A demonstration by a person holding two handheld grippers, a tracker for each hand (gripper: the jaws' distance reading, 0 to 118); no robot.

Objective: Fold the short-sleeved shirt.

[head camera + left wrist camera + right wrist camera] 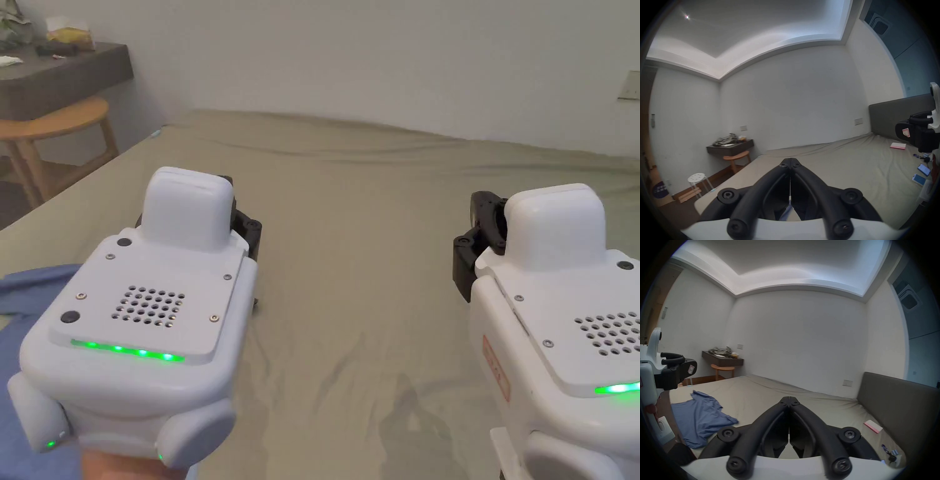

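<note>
The short-sleeved shirt (705, 417), a blue, soft knit one, lies rumpled and partly spread on the beige sheet of the bed (375, 206), over toward my left side; in the head view I catch a corner of it at the lower left edge, partly behind the white housing of the left gripper (791, 162). In the right gripper view the shirt sits left of and a little beyond the right gripper (789, 400), well apart from its jaws. I hold both grippers above the bed, side by side with a stretch of bare sheet between them, both aimed toward the far white wall (387, 62). In the left gripper view its black jaws meet at the tips with nothing between them; a thin sliver of blue cloth shows far below, through the gap near their base, not touching them. In the right gripper view the jaws are likewise closed tip to tip on nothing. Neither gripper touches the shirt. Off to the left stands a dark wall-mounted shelf (730, 147) with clutter on top, a round wooden stool (736, 158) under it, and a white plastic stool (696, 177) on the floor nearer the bed's corner. At the right, near the dark grey padded headboard (899, 402), a pink and white flat packet (873, 426) lies on the sheet, and two phones (923, 169) rest nearer the bed's edge.
</note>
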